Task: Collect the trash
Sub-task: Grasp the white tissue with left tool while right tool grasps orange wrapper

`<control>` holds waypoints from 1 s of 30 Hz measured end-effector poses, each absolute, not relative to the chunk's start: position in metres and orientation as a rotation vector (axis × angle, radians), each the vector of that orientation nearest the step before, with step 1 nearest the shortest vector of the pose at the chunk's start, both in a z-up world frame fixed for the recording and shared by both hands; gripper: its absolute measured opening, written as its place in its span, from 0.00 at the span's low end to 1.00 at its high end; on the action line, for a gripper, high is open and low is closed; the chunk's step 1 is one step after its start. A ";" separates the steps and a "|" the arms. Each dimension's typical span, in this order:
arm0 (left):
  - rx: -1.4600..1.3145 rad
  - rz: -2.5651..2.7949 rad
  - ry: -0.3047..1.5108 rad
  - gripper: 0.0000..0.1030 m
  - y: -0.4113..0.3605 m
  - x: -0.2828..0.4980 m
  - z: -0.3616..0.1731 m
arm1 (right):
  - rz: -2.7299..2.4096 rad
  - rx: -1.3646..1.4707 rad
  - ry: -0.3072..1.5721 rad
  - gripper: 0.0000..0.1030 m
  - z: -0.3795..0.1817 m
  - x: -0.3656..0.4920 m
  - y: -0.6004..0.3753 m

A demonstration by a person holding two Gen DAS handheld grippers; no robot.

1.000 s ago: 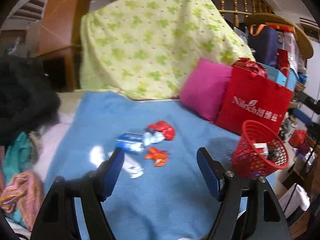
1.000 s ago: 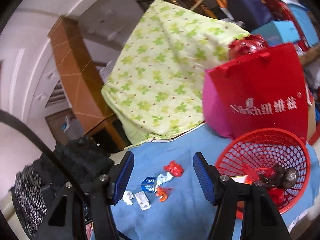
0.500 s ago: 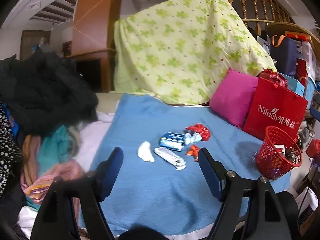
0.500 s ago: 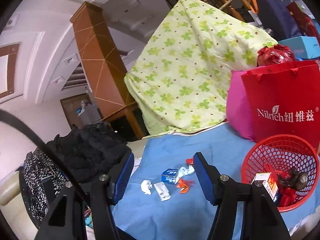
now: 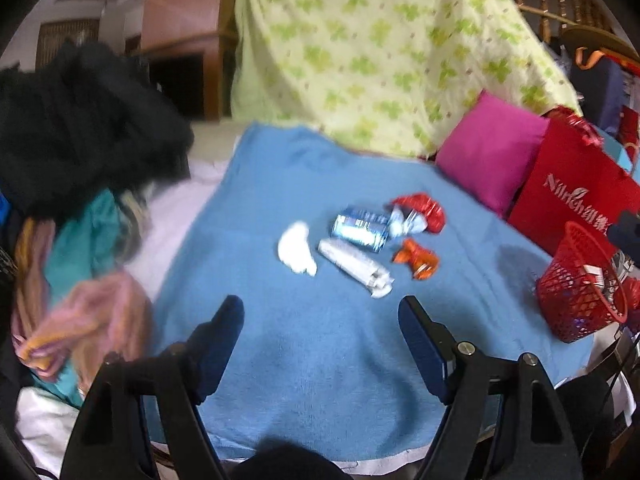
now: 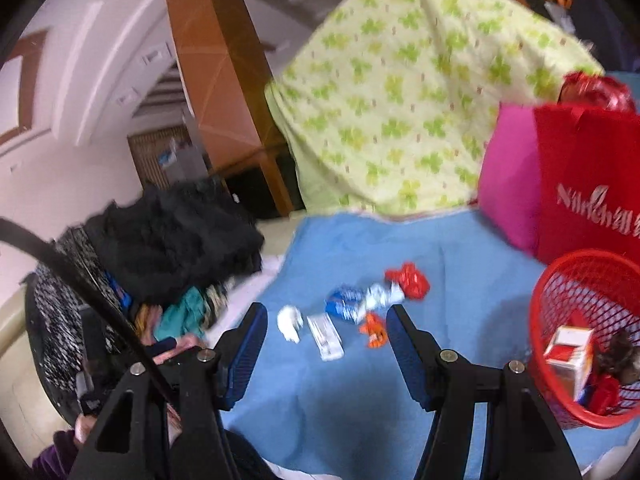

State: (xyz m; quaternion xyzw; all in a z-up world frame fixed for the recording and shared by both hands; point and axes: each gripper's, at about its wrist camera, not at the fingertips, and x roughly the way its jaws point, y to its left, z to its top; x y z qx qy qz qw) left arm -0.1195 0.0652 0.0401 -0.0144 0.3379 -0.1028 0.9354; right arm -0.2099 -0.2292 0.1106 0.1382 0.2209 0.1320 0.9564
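A small heap of trash lies on the blue blanket (image 5: 320, 360): a white crumpled tissue (image 5: 296, 248), a pale flat wrapper (image 5: 356, 266), a blue-and-white pack (image 5: 360, 228), a red wrapper (image 5: 420, 210) and an orange wrapper (image 5: 416, 260). My left gripper (image 5: 320, 308) hovers short of the heap, open, with nothing between its fingers. My right gripper (image 6: 327, 312) is also open and empty; the tissue (image 6: 290, 322) and the pale wrapper (image 6: 326, 336) show beyond its fingertips. The red mesh basket (image 6: 536, 320) at the right holds a carton and other scraps.
A pile of dark and coloured clothes (image 5: 80, 128) fills the left side. A pink cushion (image 5: 488, 152) and a red shopping bag (image 5: 576, 200) stand behind the basket (image 5: 576, 300). A green-patterned cover (image 5: 380, 48) rises at the back. The blanket's front edge is just under the grippers.
Both views have swung left and levelled, bringing the clothes pile into sight. The heap now sits centred ahead of each gripper. The trash and the basket have not moved.
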 end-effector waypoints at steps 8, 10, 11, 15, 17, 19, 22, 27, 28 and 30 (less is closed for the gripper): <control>-0.084 -0.164 0.790 0.77 0.066 -0.050 0.000 | 0.264 0.302 0.658 0.64 0.039 -0.108 -0.233; -0.108 -0.141 0.805 0.77 0.066 -0.030 -0.008 | 0.275 0.323 0.713 0.64 0.019 -0.077 -0.236; -0.123 -0.132 0.807 0.77 0.067 -0.021 -0.011 | 0.275 0.336 0.732 0.64 0.012 -0.065 -0.236; -0.177 -0.085 0.809 0.77 0.066 0.016 -0.025 | 0.282 0.385 0.792 0.63 -0.017 -0.016 -0.237; -0.208 -0.079 0.803 0.77 0.066 0.030 -0.031 | 0.289 0.403 0.815 0.63 -0.030 0.003 -0.234; -0.226 -0.074 0.801 0.77 0.065 0.043 -0.037 | 0.293 0.419 0.832 0.61 -0.042 0.022 -0.232; -0.242 -0.052 0.800 0.77 0.063 0.062 -0.044 | 0.292 0.418 0.861 0.55 -0.059 0.042 -0.226; -0.217 -0.065 0.849 0.74 0.056 0.084 -0.062 | 0.293 0.412 0.915 0.48 -0.078 0.068 -0.217; -0.205 -0.069 0.862 0.72 0.055 0.085 -0.065 | 0.294 0.408 0.921 0.46 -0.080 0.072 -0.215; -0.177 -0.073 0.888 0.49 0.052 0.088 -0.071 | 0.275 0.395 0.970 0.39 -0.091 0.083 -0.211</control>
